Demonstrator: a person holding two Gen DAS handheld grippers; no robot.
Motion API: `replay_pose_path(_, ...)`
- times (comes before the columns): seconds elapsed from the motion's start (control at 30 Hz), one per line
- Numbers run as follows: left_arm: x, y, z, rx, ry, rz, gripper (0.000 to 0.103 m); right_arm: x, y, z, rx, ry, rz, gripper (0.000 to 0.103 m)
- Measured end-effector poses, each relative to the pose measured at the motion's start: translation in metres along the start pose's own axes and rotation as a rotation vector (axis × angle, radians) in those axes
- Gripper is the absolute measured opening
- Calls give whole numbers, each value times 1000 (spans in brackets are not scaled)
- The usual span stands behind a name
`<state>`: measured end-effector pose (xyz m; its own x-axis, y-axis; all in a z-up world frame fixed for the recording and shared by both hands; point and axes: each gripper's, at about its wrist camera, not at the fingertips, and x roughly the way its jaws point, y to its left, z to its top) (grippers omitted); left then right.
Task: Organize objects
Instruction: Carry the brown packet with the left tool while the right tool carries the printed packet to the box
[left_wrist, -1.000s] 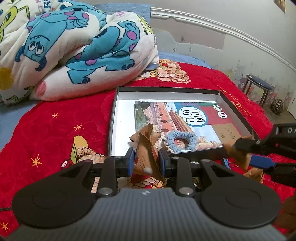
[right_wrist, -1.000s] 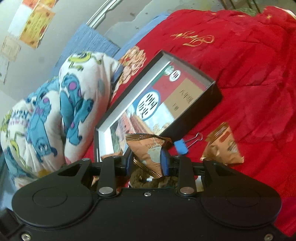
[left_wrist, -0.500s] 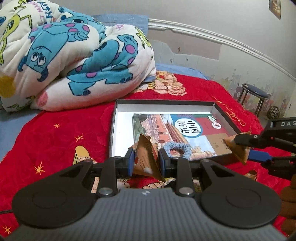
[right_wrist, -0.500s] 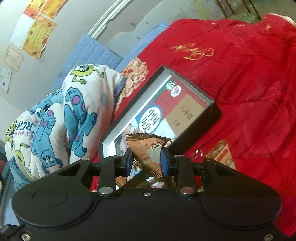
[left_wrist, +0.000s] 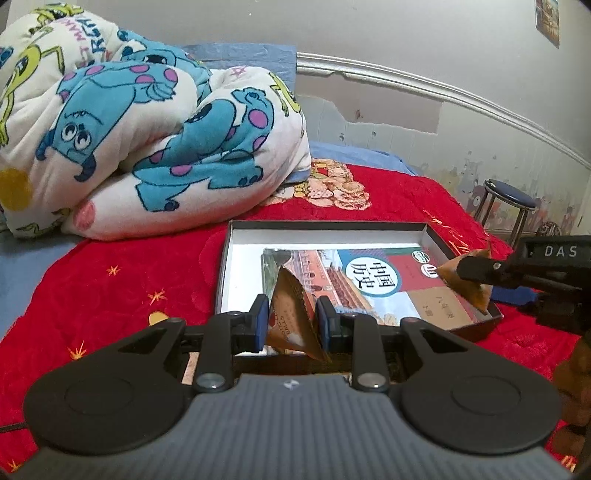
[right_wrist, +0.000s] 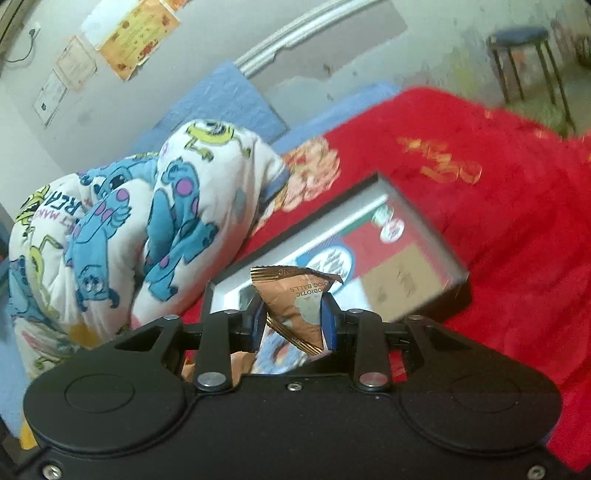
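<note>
While both snack packets hang above the bed, we judge the tidying partly done. Our left tool (left_wrist: 290, 325) is clamped on a brown triangular packet (left_wrist: 291, 317) at the near left edge of the black box (left_wrist: 223, 273), where a Chinese history textbook (left_wrist: 369, 284) already lies flat. Our right tool (right_wrist: 292, 325) pinches a second packet, printed "choc balls" (right_wrist: 295, 299), over the box's near right corner. Neither packet is in the box yet; dropping both in looks like what remains. We cannot tell whether other loose items wait below. The bed wears a red blanket (left_wrist: 110, 288); a Monsters cartoon quilt (left_wrist: 147, 129) is bundled far left, a peeling wall (left_wrist: 388, 110) stands behind, a blue stool (left_wrist: 509, 206) far right.
</note>
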<state>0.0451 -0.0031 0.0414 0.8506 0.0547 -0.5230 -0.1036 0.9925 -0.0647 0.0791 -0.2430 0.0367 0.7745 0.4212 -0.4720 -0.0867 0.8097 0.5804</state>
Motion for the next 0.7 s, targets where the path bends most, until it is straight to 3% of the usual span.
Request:
replay_pose_path(0.33,21,-22,17,-1,-33,17,31,34,-9,43,5,-16,0,30)
replay_pose_path(0.6,49,-37,24,-96,-51,41,31,47,-24,41,82,76,8,30)
replay_pose_path(0.7,58,-46,26,-86,-54,35,31,48,-23,39,68,79,15,30)
